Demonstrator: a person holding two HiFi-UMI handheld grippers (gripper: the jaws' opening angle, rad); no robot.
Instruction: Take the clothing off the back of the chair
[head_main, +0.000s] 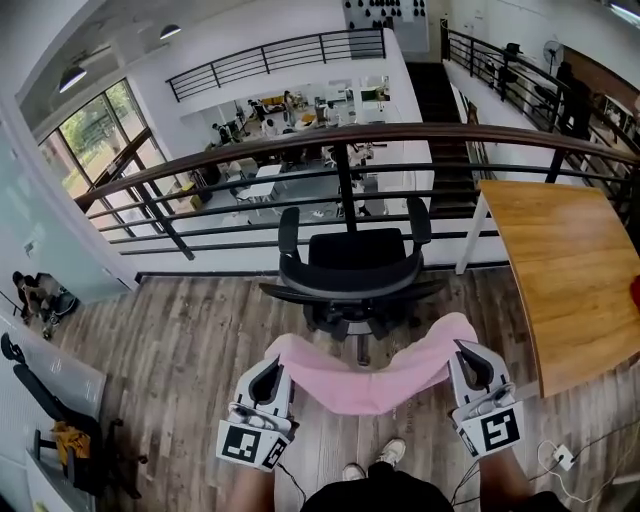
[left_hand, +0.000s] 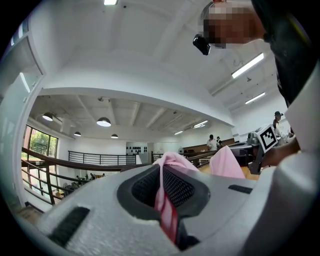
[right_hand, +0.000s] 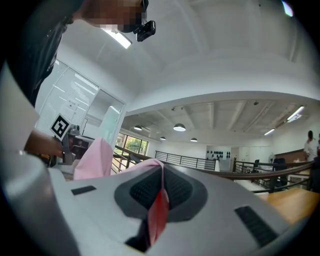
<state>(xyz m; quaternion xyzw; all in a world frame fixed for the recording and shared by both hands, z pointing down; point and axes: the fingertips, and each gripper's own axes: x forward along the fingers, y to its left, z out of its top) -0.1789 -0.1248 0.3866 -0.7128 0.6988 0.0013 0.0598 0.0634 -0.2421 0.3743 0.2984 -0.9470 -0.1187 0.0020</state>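
Evidently our left gripper (head_main: 268, 370) and right gripper (head_main: 471, 360) each pinch an edge of the soft, light clothing (head_main: 365, 378), which sags just before the chair (head_main: 350, 262).

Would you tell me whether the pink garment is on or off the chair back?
Off. The left gripper and right gripper hold the pink garment between them; the chair back is bare.

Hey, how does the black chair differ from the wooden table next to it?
The chair is black with armrests; the table has a light-wood top and a white leg. The chair stands straight ahead of the person, the table off to its right. Both stand beside the railing.
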